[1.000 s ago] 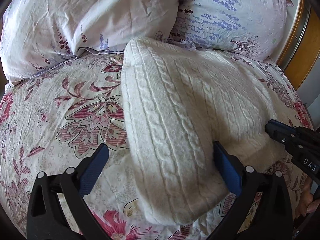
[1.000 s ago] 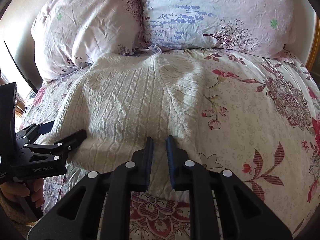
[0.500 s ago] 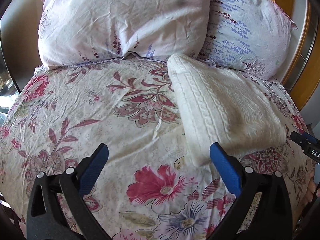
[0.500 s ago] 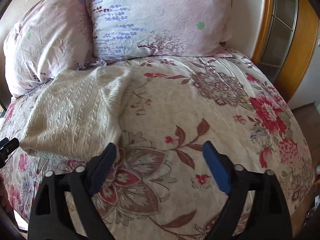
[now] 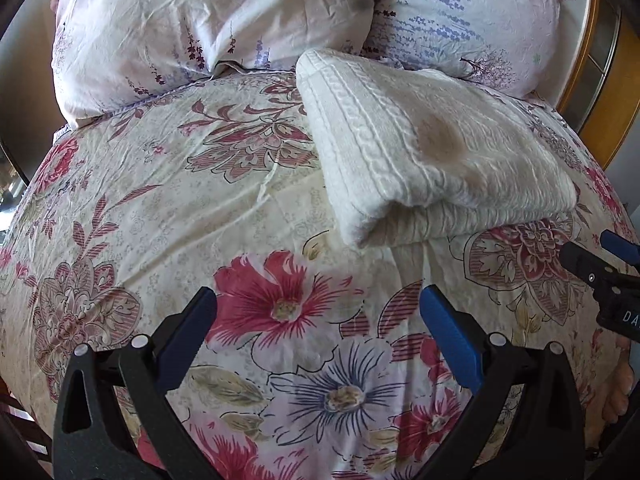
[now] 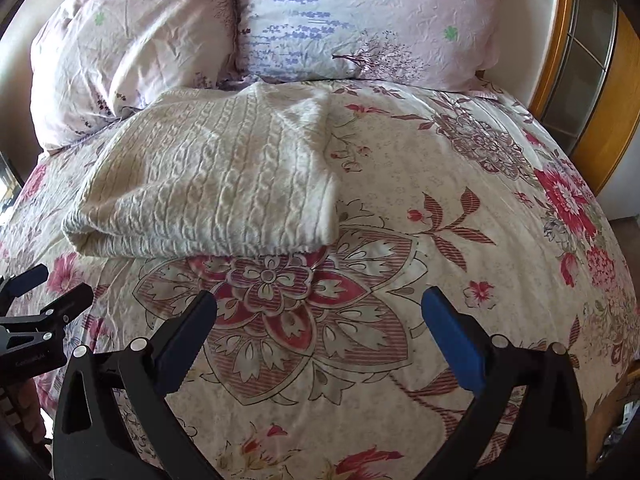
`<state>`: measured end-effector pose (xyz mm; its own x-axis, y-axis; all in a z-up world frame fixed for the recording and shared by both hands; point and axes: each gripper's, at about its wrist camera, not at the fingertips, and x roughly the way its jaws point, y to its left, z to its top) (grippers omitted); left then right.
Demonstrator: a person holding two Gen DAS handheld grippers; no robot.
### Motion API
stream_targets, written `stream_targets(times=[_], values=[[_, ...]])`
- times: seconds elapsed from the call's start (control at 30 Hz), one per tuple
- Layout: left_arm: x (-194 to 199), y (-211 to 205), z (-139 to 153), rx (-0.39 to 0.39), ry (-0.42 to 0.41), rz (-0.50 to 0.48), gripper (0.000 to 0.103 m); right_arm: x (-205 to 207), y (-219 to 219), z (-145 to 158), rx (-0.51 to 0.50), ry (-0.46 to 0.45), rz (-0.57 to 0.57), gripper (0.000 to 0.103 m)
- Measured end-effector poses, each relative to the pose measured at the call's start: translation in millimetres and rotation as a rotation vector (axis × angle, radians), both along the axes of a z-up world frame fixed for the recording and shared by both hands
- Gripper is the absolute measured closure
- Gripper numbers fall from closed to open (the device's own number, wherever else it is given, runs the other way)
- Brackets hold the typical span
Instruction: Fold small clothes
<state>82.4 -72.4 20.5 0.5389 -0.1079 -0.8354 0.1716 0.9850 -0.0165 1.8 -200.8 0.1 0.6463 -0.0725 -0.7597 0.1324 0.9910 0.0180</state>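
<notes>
We have the cream cable-knit sweater point(image 5: 432, 152) lying folded on the floral bedspread point(image 5: 168, 208), in the upper right of the left wrist view and the left centre of the right wrist view, its far end just under the two pillows point(image 6: 280, 24). Our left gripper point(image 5: 318, 326) hangs over bare bedspread with its jaws wide apart and nothing between them; our right gripper point(image 6: 320, 324) has just been opening and likewise stands wide and empty, clear of the knit. The fold looks done, so the step in hand is backing off cleanly: we should lift away without snagging the near edge, then check that edge, where the layers gape a little. The cable ribs run from the near edge up toward the pillows, and the bundle's long axis seems to follow them, though the fisheye bend makes that hard to judge.
</notes>
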Motion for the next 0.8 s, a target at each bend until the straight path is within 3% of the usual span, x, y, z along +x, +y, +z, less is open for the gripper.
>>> stream_targets(times=[0.33, 0.6, 0.8], values=[[5, -1, -12, 0.020, 0.009, 0.020, 0.002, 1, 2, -10, 0.046, -0.017, -0.009, 0.001], [8, -2, -14, 0.015, -0.007, 0.037, 0.002, 6, 12, -22, -0.010, 0.019, 0.010, 0.001], [8, -2, -14, 0.011, -0.020, 0.035, 0.002, 6, 9, -26, 0.011, 0.009, 0.002, 0.001]])
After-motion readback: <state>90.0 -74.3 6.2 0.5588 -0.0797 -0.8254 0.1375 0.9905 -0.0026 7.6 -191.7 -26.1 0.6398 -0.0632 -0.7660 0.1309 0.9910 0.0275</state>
